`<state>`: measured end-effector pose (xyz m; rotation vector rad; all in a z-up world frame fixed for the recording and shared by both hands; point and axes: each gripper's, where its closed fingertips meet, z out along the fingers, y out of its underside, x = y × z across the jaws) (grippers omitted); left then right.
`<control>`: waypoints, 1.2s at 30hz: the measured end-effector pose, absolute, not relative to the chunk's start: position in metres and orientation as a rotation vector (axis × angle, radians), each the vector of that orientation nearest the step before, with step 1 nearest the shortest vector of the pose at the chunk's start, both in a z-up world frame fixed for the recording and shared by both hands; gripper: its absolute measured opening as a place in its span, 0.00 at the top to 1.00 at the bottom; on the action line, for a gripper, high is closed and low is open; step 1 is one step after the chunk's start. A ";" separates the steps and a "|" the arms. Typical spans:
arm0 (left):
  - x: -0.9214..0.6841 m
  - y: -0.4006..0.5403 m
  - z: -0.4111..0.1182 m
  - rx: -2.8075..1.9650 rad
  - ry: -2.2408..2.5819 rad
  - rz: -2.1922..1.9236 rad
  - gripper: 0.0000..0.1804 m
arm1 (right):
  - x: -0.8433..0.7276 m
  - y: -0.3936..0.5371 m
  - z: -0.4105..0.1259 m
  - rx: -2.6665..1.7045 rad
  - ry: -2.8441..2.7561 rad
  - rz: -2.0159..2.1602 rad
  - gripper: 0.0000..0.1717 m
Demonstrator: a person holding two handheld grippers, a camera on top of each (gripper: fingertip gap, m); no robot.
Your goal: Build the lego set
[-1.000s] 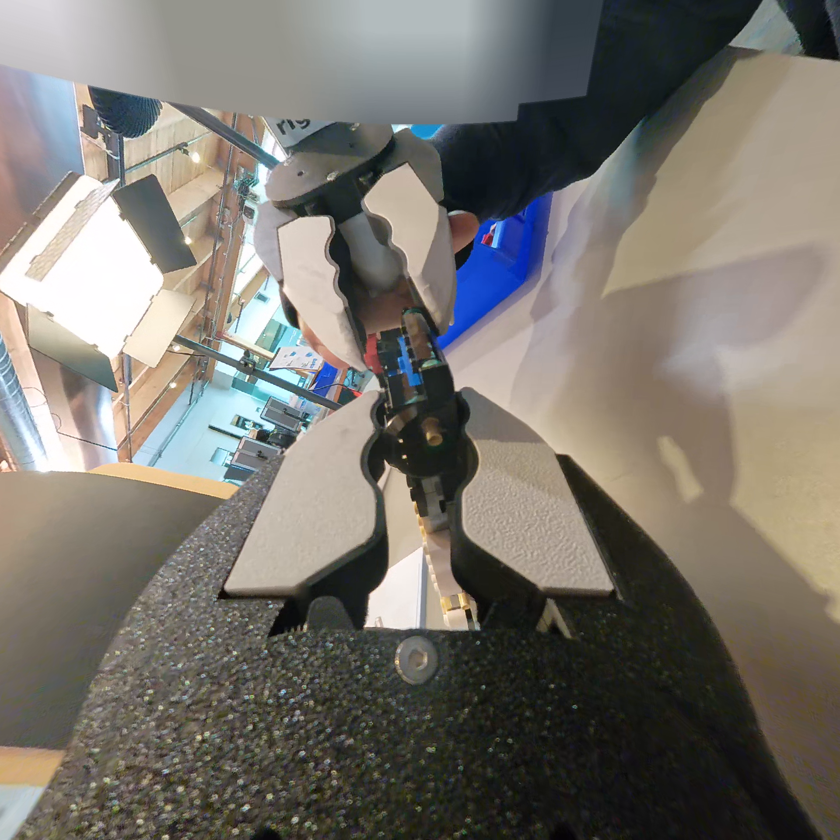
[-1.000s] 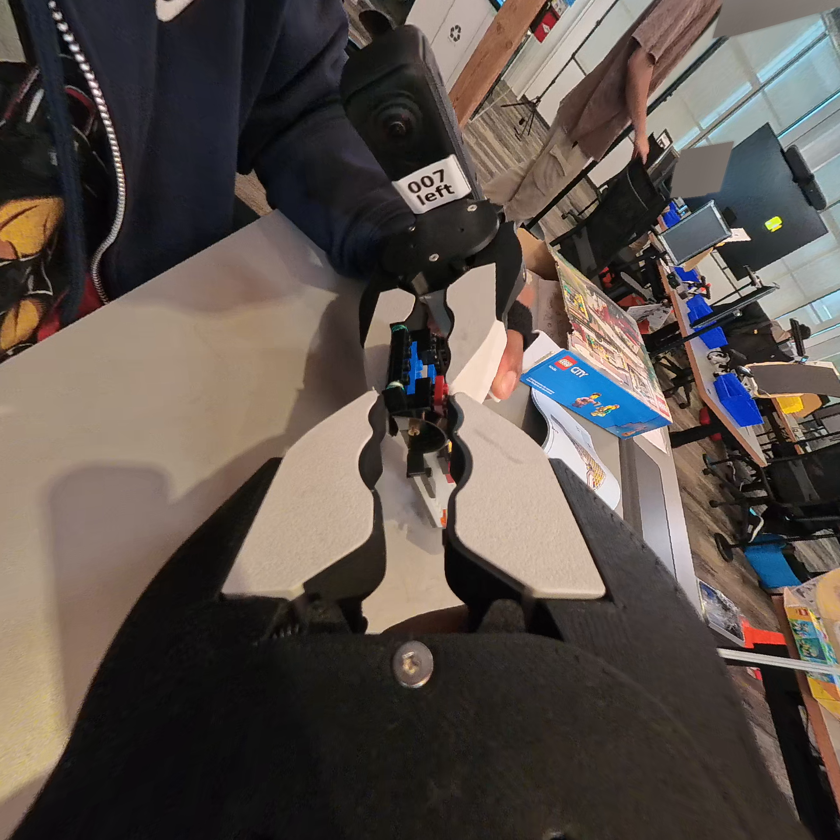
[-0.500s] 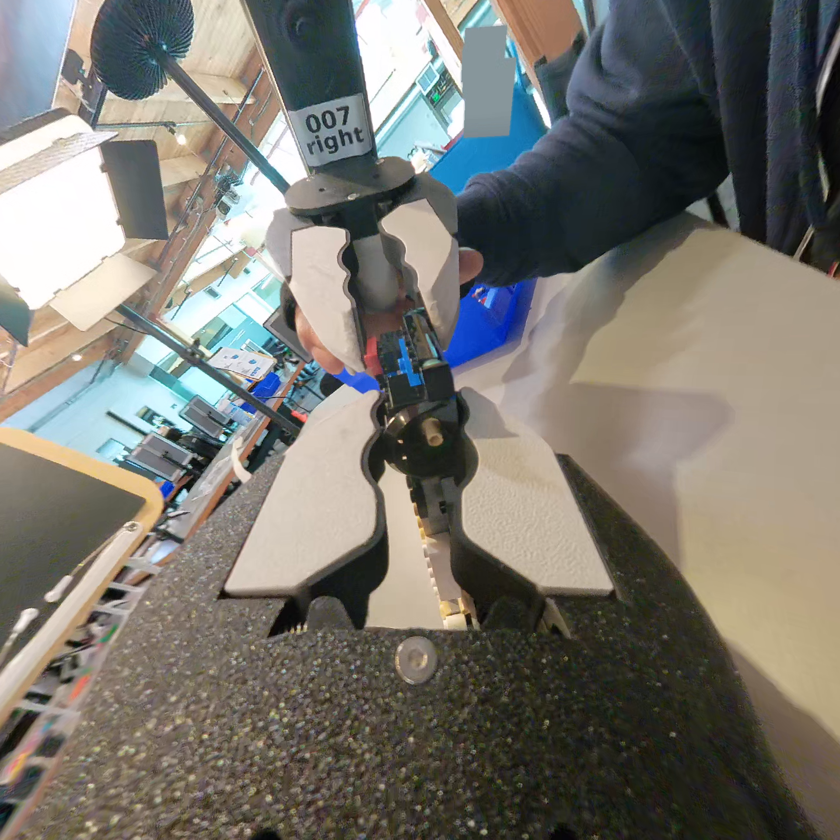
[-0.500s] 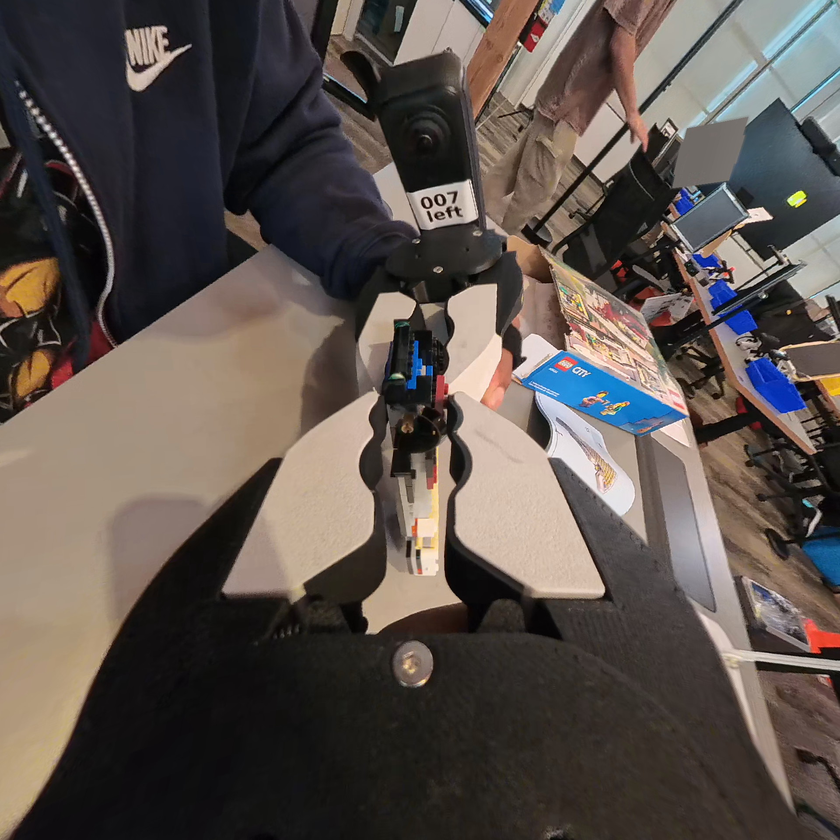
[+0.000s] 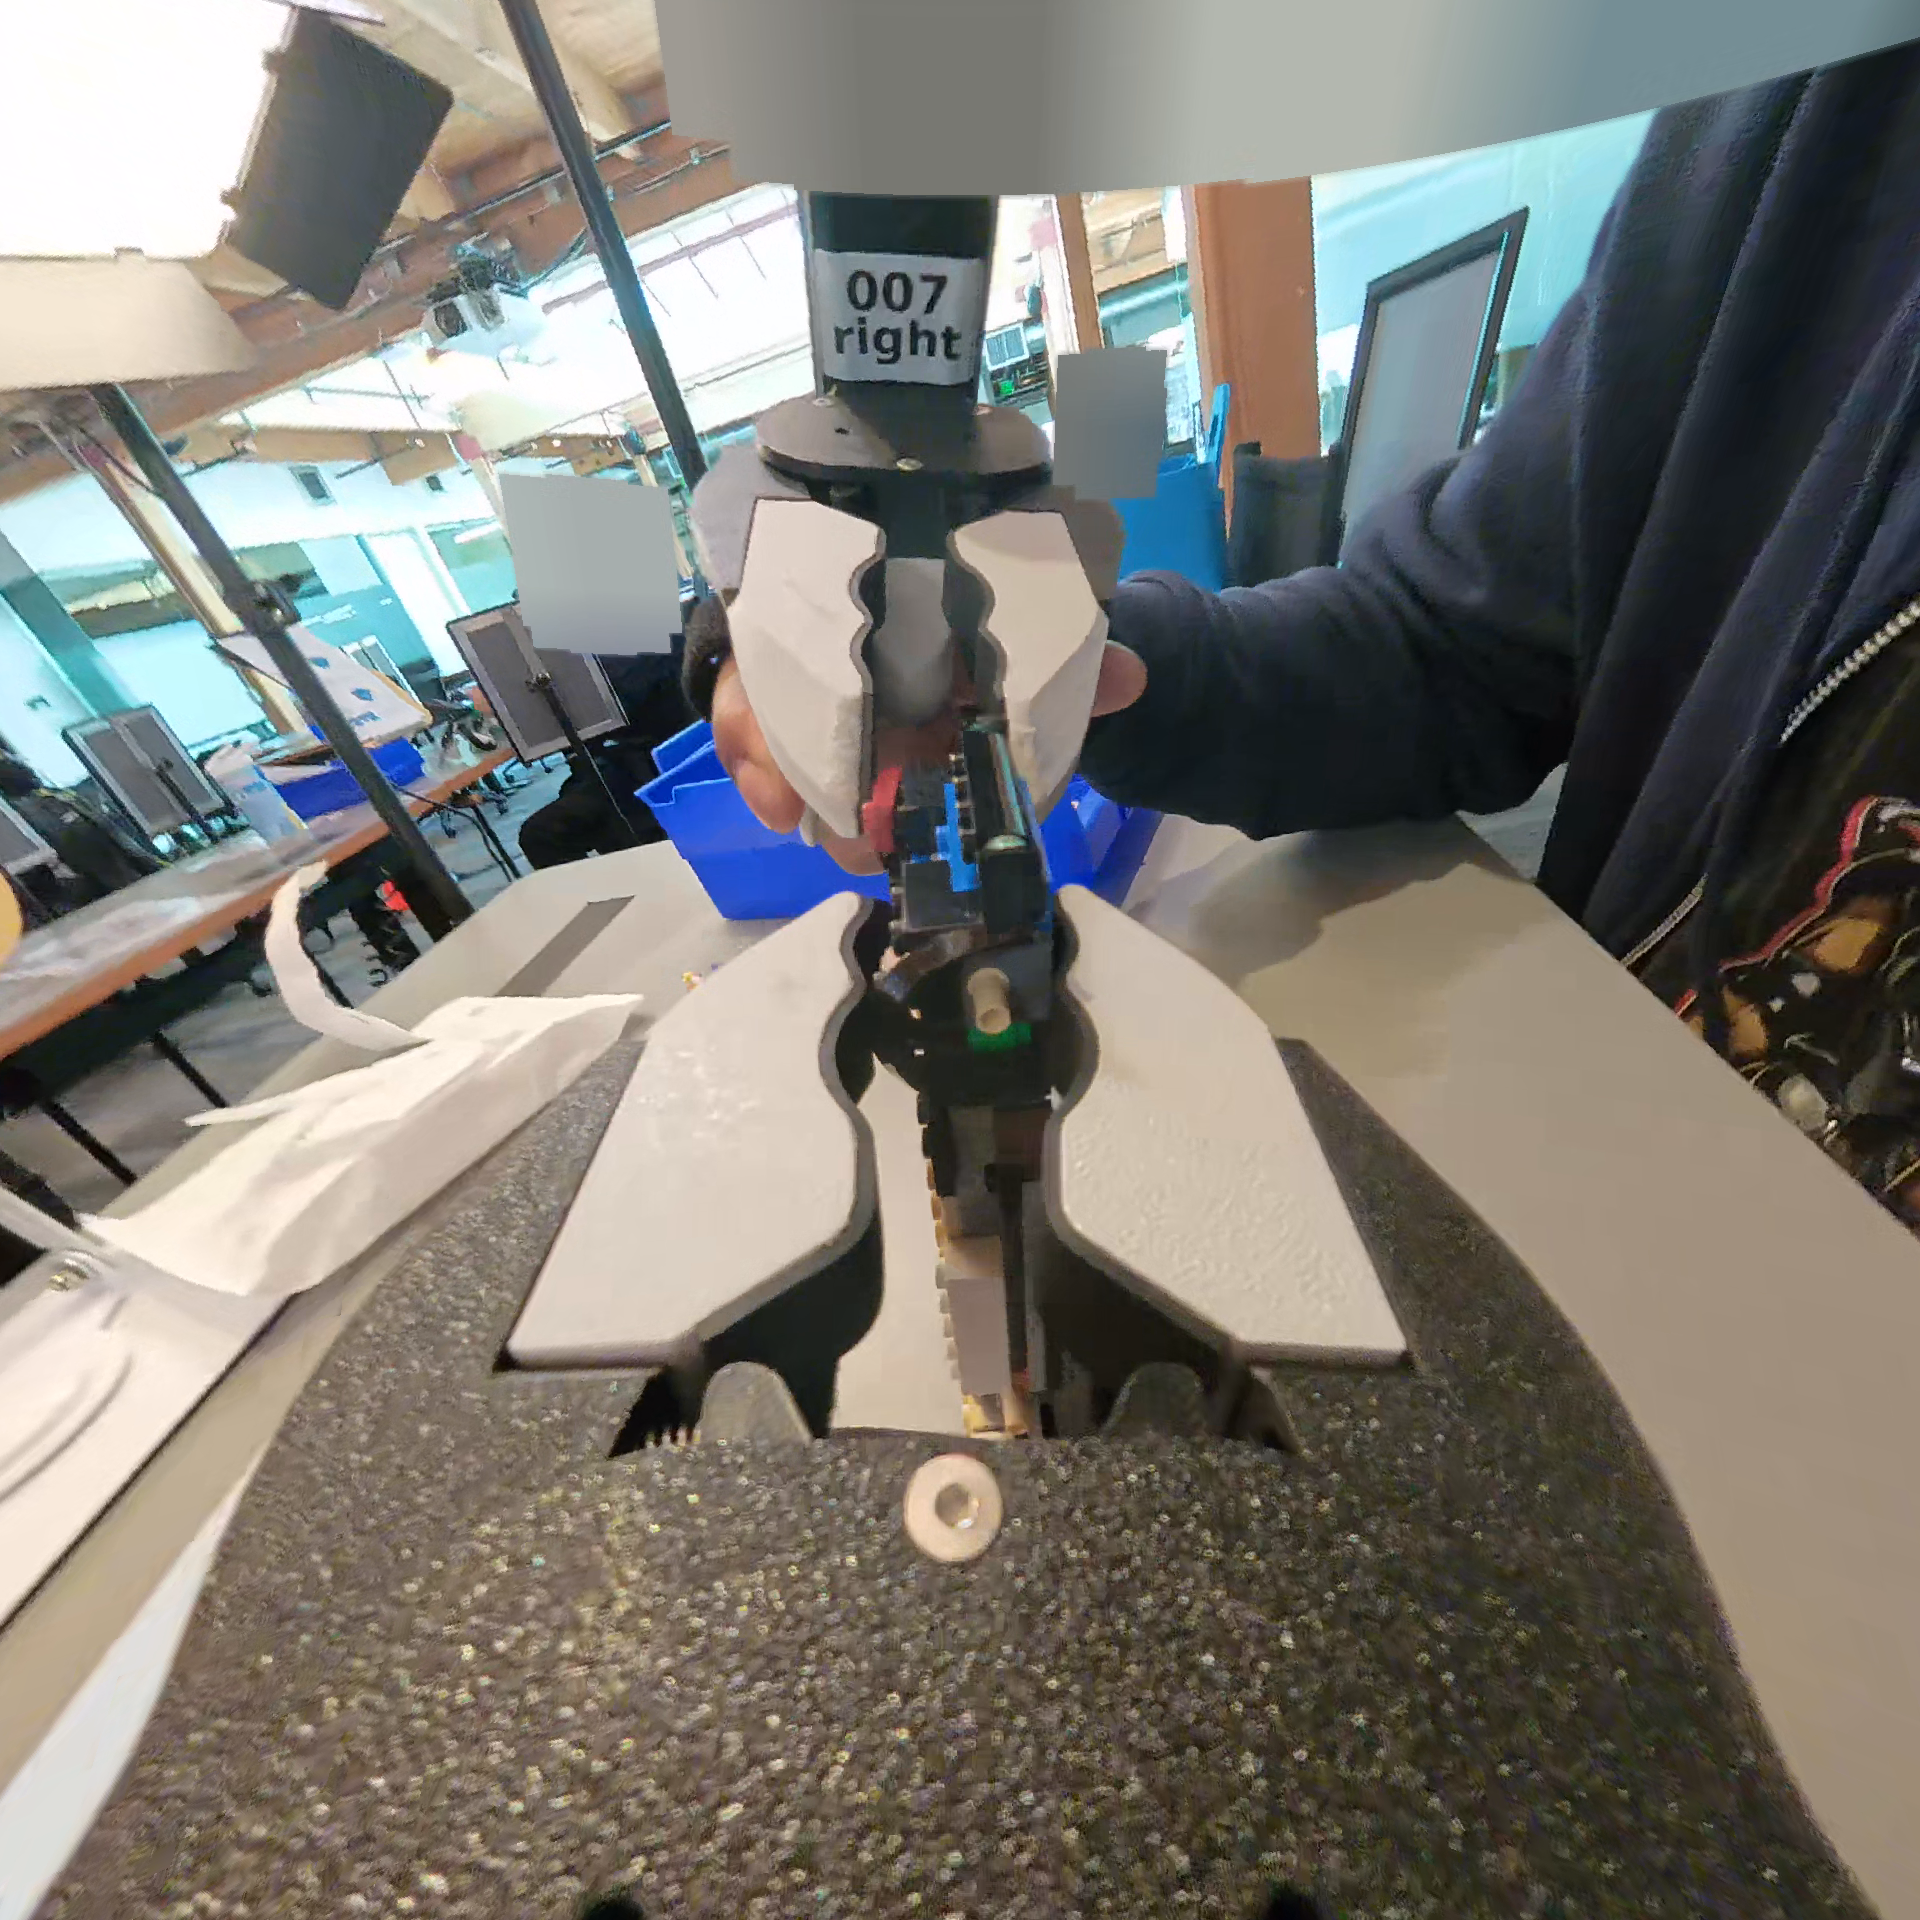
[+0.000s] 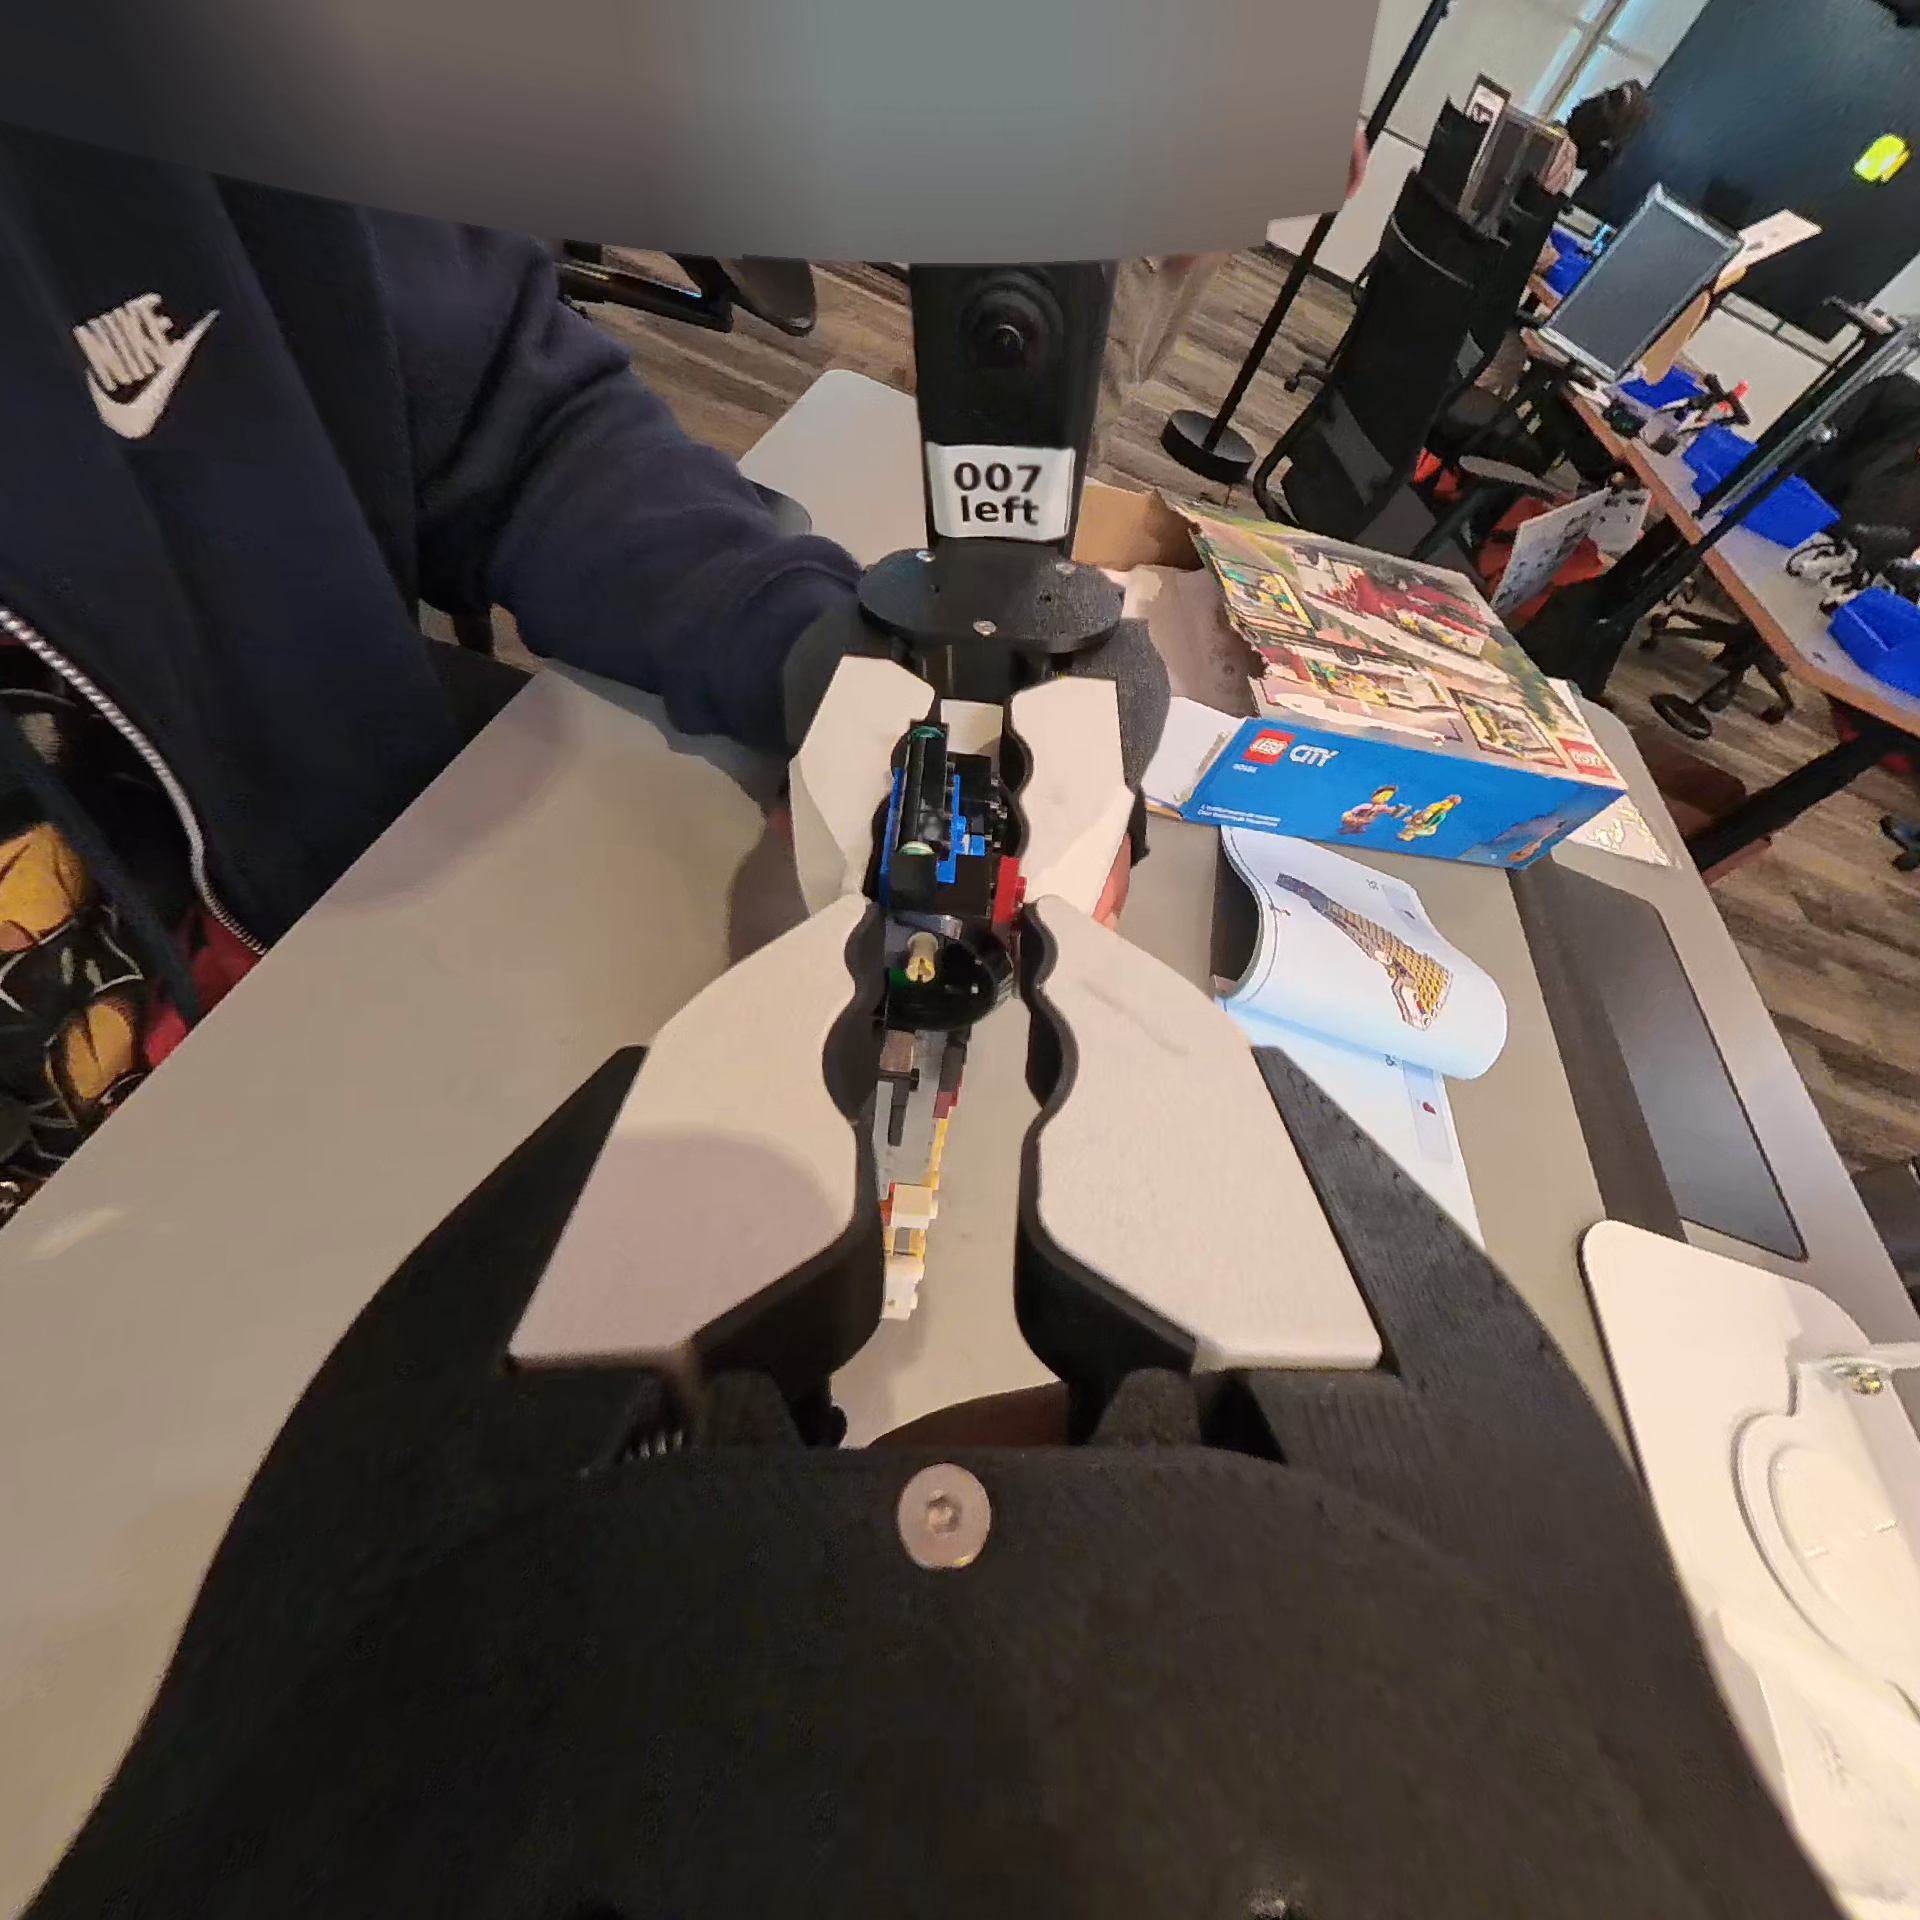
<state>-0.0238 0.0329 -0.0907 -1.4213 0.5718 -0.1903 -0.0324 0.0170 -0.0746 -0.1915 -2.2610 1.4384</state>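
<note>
A: What is each gripper doing?

B: Both are clamped on one brick-built model (image 5: 971, 904), held up in the air above the grey bench (image 5: 1455, 1039). The left gripper (image 5: 961, 914) has its pads against the model's long grey-and-tan end, and the right gripper (image 6: 940, 920) grips around the black round part with the tan pin. The two sets of fingers meet nose to nose, and the black, blue and red block sits right where they meet.

A: So how far along is the build?

B: Hard to say. The model looks well assembled, many layers deep, with no loose piece in either gripper. Whether the two halves are fully pressed together, I cannot tell; the joint is hidden by the fingers.

A: And what lies around?

B: An open instruction booklet (image 6: 1361, 966) and a blue set box (image 6: 1403, 790) lie on the bench to the right, near but apart from the model. A blue bin (image 5: 727, 831) and white crumpled paper (image 5: 364, 1122) sit on the other side.
</note>
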 end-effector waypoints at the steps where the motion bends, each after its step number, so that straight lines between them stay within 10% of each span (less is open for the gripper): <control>1: -0.025 0.034 -0.091 -1.426 0.555 -0.205 0.84 | -0.034 0.018 -0.075 -0.202 -2.257 1.436 0.87; 36: -0.019 0.022 -0.085 -1.438 0.584 -0.313 0.82 | -0.020 0.013 -0.082 -0.232 -2.331 1.560 0.86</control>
